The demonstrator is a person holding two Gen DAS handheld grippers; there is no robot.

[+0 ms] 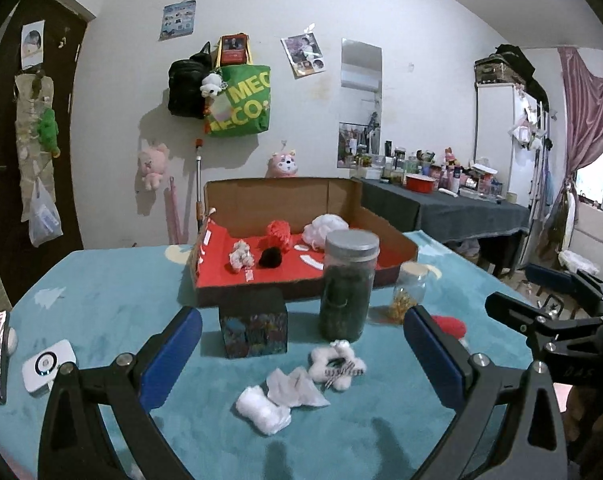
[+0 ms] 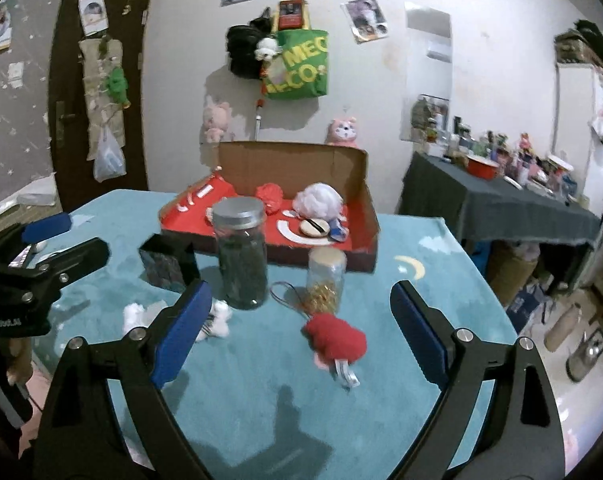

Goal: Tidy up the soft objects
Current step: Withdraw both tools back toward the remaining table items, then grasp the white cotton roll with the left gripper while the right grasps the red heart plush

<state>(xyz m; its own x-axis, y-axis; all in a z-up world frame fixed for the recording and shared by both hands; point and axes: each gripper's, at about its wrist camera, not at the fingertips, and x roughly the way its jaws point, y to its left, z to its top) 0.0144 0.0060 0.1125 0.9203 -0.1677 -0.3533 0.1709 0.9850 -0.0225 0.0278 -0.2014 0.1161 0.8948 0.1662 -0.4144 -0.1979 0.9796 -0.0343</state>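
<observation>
Cardboard box [image 1: 385, 236], red-lined, holds red pom-pom [image 1: 278, 232], black pom-pom [image 1: 271, 258] and white mesh puff [image 1: 324, 229]. Left gripper [image 1: 301, 354] and right gripper [image 2: 299, 322]: both spread, empty.

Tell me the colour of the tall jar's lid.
Silver-grey metal lid, clearest in the right wrist view.

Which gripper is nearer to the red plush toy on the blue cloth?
Right. The right gripper is open with the red plush toy between its fingers; the left gripper is beside it, over the white soft pieces.
</observation>
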